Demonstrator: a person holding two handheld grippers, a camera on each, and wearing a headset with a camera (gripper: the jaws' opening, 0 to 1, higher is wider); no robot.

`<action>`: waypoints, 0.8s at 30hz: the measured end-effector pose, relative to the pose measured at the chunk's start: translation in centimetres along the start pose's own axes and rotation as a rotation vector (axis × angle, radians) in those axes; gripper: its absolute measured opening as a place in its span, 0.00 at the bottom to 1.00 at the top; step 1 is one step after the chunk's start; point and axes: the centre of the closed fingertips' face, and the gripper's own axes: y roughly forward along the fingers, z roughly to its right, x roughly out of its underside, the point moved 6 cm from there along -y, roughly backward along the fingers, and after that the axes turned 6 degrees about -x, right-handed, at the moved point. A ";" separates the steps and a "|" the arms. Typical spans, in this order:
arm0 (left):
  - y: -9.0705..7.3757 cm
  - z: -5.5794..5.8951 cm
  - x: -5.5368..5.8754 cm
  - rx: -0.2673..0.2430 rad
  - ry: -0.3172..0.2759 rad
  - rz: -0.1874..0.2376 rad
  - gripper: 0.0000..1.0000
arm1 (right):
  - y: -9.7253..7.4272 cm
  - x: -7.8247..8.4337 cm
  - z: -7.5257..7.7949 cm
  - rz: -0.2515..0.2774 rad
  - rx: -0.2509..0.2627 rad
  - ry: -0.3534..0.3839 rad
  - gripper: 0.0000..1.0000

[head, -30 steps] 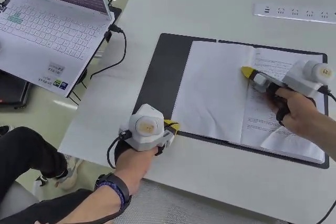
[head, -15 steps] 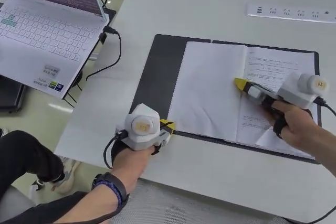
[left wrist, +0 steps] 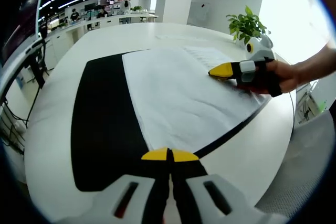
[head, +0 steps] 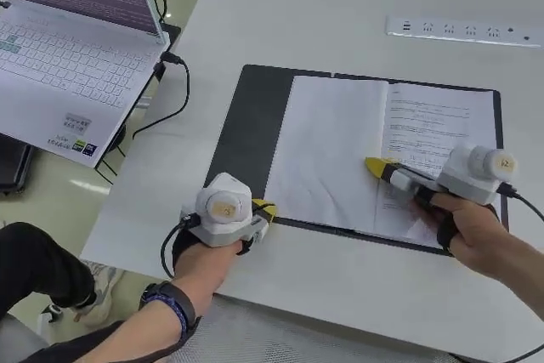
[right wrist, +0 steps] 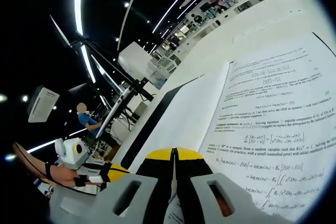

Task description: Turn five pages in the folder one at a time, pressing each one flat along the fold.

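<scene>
Head view: right gripper point(head: 374, 164), jaws together, is pressing the fold point(head: 384, 121); left gripper point(head: 265, 207), also closed, is resting at front edge of folder point(head: 246, 125); next, pinching another page point(head: 438, 116)

The folder point(head: 251, 125) is black; its left page point(head: 327, 150) plain white, its right page point(head: 438, 125) white with black printed lines. The left claw point(head: 265, 207) and right claw point(head: 375, 165) are white with yellow tips. The surface point(head: 297, 14) is white.

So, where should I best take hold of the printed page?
Its free outer edge, opposite the fold, approached from the right by the right claw. The printed page lies flat and is bound at the middle, so likely only that edge lifts.
</scene>
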 end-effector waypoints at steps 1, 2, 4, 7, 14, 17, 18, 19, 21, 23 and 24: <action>0.0 0.0 0.0 0.001 -0.004 0.000 0.00 | -0.1 0.2 -0.2 -0.009 0.000 -0.009 0.00; 0.1 -0.1 0.1 0.001 -0.007 0.001 0.00 | -0.2 0.6 -0.4 -0.014 -0.003 -0.011 0.00; 0.1 -0.1 0.1 0.001 -0.010 0.003 0.00 | -0.5 1.2 -0.8 -0.028 -0.013 -0.016 0.00; 0.1 0.0 0.1 0.000 -0.012 0.006 0.00 | -0.7 1.9 -1.2 -0.038 -0.021 -0.013 0.00; 0.0 0.0 0.1 0.004 -0.008 0.006 0.00 | -1.3 3.1 -1.9 -0.066 -0.029 -0.013 0.00; 0.0 0.0 0.1 0.004 -0.008 0.007 0.00 | -1.5 3.6 -2.2 -0.066 -0.030 -0.006 0.00; -0.1 0.1 0.1 0.003 -0.008 0.007 0.00 | -1.6 3.8 -2.3 -0.071 -0.033 -0.006 0.00; -0.1 0.1 0.1 0.003 -0.009 0.008 0.00 | -1.7 3.9 -2.4 -0.074 -0.035 -0.006 0.00; -0.1 0.1 0.1 0.003 -0.010 0.008 0.00 | -1.9 4.3 -2.1 -0.080 -0.043 -0.003 0.00; -0.1 0.0 0.2 0.003 -0.013 0.008 0.00 | -2.1 4.5 -2.0 -0.084 -0.047 0.001 0.00; 0.0 0.0 0.2 0.003 -0.013 0.008 0.00 | -2.2 4.6 -2.0 -0.085 -0.048 0.003 0.00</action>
